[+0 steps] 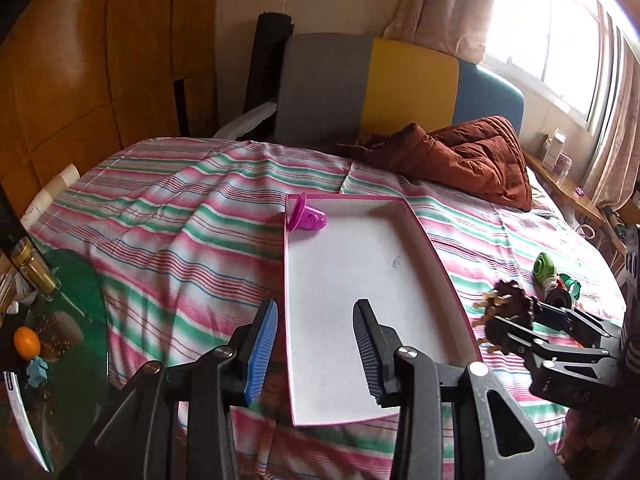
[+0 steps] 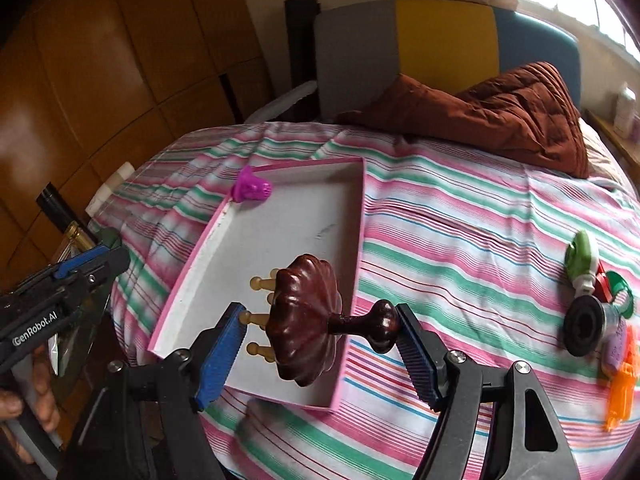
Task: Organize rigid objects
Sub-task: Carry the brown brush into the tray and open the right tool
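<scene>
A white tray with a pink rim (image 1: 360,280) (image 2: 280,232) lies on the striped bedspread. A purple plastic toy (image 1: 308,218) (image 2: 252,188) sits in its far left corner. My left gripper (image 1: 316,308) hangs open over the tray's near left edge, nothing between its blue pads. My right gripper (image 2: 320,312) is shut on a dark red wooden massager with pale pegs (image 2: 308,320) (image 1: 508,304), held above the tray's near right corner; one pad meets a peg, the other the knob handle. In the right wrist view the left gripper (image 2: 80,276) shows at the left edge, with a hand below it.
A green toy (image 2: 580,256) (image 1: 544,266), a black roll (image 2: 584,326) and an orange plastic piece (image 2: 624,384) lie on the bed to the right. A brown quilted jacket (image 1: 472,156) lies by the headboard. A green glass side table (image 1: 76,344) at left holds a bottle and an orange (image 1: 27,342).
</scene>
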Demonstrator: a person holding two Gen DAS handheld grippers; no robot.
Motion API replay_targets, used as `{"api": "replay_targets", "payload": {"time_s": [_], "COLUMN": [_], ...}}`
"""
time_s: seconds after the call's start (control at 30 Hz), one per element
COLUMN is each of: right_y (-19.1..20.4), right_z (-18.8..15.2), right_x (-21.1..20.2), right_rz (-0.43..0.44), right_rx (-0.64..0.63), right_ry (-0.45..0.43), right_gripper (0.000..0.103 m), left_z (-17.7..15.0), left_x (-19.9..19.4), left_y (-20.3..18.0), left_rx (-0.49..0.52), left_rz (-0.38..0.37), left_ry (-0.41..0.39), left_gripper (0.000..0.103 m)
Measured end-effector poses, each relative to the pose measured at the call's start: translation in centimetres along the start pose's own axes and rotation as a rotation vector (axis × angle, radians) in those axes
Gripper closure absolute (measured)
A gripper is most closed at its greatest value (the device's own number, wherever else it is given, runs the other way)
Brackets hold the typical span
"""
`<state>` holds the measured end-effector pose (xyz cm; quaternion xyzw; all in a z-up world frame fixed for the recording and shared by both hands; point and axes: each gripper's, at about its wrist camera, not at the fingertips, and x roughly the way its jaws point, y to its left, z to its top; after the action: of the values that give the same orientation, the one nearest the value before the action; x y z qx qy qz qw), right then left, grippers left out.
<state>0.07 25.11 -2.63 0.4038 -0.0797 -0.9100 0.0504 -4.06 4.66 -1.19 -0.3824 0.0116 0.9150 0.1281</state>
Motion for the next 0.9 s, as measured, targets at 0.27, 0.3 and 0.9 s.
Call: {"api": "replay_targets", "payload": {"time_s": [0.27,0.3,0.9], "right_y": [2.7,3.0,7.2], "right_z": [1.1,1.3,5.4], "right_x": [2.2,2.5,10.9], "right_rz": [0.044,0.047,0.039], "right_rx": [-0.054,-0.060,-0.064], "right_ry": [0.035,0.040,0.131], "right_gripper": [0.029,0.029,0.029], "left_z": [-0.7,-0.7,-1.5], "left_x": [-0.4,-0.4,0.5], "left_y": [1.1,1.2,4.2], "left_rx": [-0.005,-0.008,-0.071], "left_rz": [0.012,0.011,0.025], "left_ry": [0.004,0.006,0.038], "left_gripper": [0.064,0.064,0.064]}}
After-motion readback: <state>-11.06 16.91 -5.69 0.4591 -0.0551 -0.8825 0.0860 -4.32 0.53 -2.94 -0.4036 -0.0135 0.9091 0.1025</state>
